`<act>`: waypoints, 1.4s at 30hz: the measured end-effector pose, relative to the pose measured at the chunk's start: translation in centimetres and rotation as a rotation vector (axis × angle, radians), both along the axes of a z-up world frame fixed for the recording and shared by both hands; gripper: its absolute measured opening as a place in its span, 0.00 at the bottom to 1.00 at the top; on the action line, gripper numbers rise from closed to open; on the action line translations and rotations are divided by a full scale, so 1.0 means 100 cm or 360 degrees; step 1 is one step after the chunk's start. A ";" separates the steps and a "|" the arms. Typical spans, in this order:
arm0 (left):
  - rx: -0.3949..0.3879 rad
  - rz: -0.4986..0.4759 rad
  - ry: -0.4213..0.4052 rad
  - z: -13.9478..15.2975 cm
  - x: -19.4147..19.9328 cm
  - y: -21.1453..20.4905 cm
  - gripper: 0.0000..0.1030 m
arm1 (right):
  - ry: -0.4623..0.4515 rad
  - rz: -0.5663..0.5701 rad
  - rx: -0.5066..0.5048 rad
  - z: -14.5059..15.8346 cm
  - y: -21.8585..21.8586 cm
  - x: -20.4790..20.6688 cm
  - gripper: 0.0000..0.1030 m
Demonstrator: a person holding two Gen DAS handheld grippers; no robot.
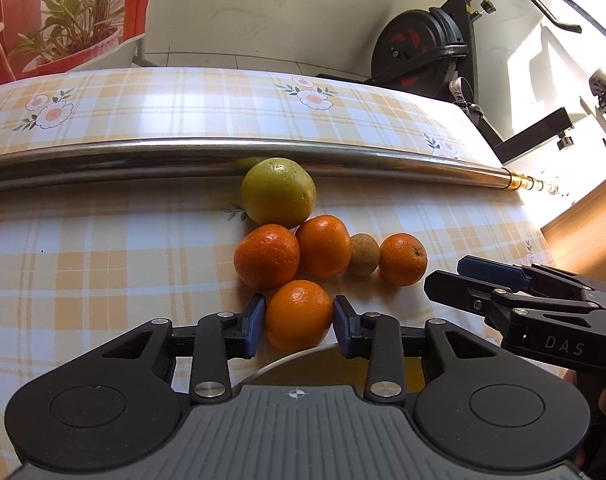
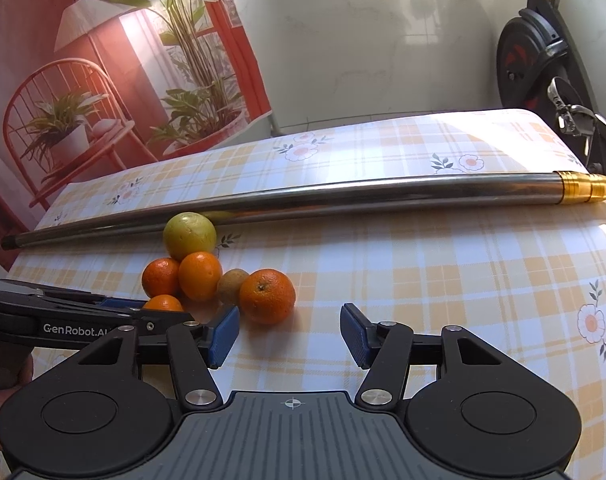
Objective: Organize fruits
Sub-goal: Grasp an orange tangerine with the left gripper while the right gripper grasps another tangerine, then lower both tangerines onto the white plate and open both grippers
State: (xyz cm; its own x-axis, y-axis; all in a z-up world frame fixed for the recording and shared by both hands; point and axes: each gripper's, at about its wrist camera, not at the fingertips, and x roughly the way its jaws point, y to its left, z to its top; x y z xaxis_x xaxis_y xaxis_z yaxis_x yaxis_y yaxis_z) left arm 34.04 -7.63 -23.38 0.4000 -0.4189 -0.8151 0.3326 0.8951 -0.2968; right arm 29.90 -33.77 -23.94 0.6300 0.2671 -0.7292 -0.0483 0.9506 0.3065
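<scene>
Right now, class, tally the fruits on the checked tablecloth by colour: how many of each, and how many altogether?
Round orange fruits: 4
Large round yellow-green fruit: 1
Small round brown fruit: 1
Total: 6

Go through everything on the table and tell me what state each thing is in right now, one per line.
left gripper: shut on the nearest orange
right gripper: open, nothing between its pads
three other oranges: loose on the tablecloth, bunched together
yellow-green fruit: resting against the metal pole
small brown fruit: loose between two oranges
</scene>
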 end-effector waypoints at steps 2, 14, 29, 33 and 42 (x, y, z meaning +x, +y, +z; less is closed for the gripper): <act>-0.0034 0.0033 -0.0053 0.007 -0.006 0.007 0.37 | -0.0008 0.0016 0.0001 -0.002 0.002 0.002 0.52; -0.0071 0.0093 -0.0219 0.040 -0.034 0.047 0.37 | 0.0039 0.0143 -0.0204 -0.010 0.032 0.030 0.39; -0.0030 0.0041 -0.0226 0.039 -0.061 0.054 0.37 | -0.0011 0.0151 -0.0172 0.010 0.037 -0.007 0.31; -0.0025 0.0034 -0.0219 0.038 -0.068 0.055 0.37 | -0.0025 0.0159 -0.0162 0.018 0.035 -0.023 0.31; 0.0004 0.0012 -0.0206 0.035 -0.076 0.053 0.37 | -0.0024 0.0146 -0.0119 0.020 0.036 -0.046 0.31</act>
State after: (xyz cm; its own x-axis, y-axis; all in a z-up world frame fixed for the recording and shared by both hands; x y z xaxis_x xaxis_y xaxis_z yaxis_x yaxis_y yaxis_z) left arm 26.43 -2.31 -19.88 0.5051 -0.4135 -0.7576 0.3611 0.8985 -0.2496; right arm 25.29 -30.14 -21.92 0.6164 0.2693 -0.7400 -0.1400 0.9622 0.2336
